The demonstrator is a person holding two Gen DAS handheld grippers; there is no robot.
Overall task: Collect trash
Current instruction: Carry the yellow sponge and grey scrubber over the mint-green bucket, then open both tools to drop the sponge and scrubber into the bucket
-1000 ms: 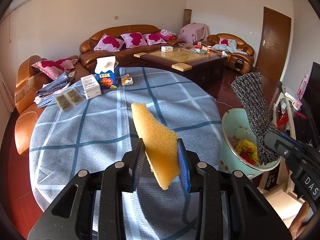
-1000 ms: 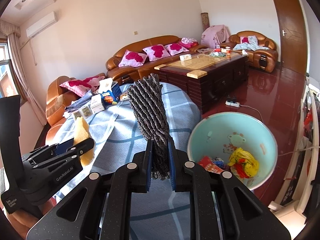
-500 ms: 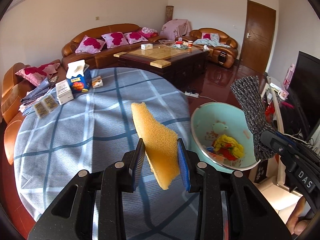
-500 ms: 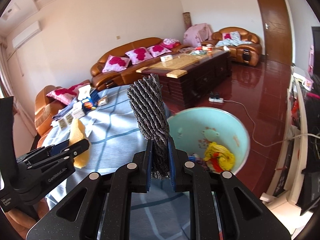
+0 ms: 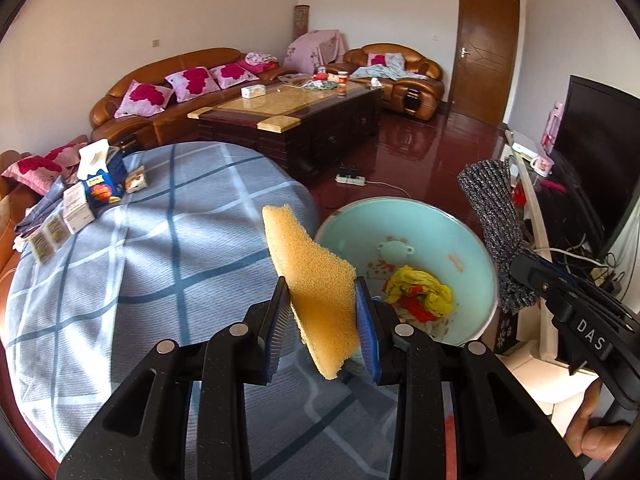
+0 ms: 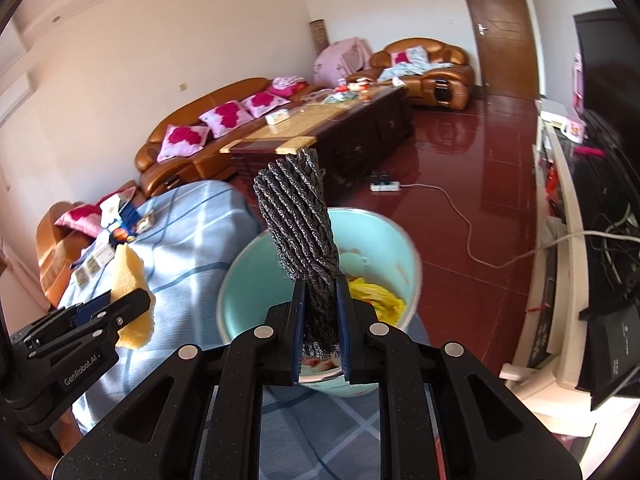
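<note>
L jaws pinch porous yellow sponge [image 5: 316, 280]; R jaws pinch ribbed, prob. foam sleeve [image 6: 304, 232].

Checked-cloth table [image 5: 160, 280] carries tissue box [image 5: 98, 176], small boxes [image 5: 78, 208]; bin [image 5: 476, 248] beside.

The left hand-held gripper [image 5: 322, 312] is black with blue pads and pinches a yellow-orange sponge [image 5: 312, 280], while the right hand-held gripper [image 6: 320, 312], black too, clamps a dark grey scrubbing cloth [image 6: 298, 220] with a twisted, silvery-flecked rib pattern. Beyond both sits a pale mint-green bin [image 5: 432, 236] (small cartoon prints on its inner wall) holding yellow and red wrappers [image 5: 420, 294]. Left of the grippers spreads a grey-blue tabletop [image 5: 120, 264] cloth, checked with dark blue and white lines.
</note>
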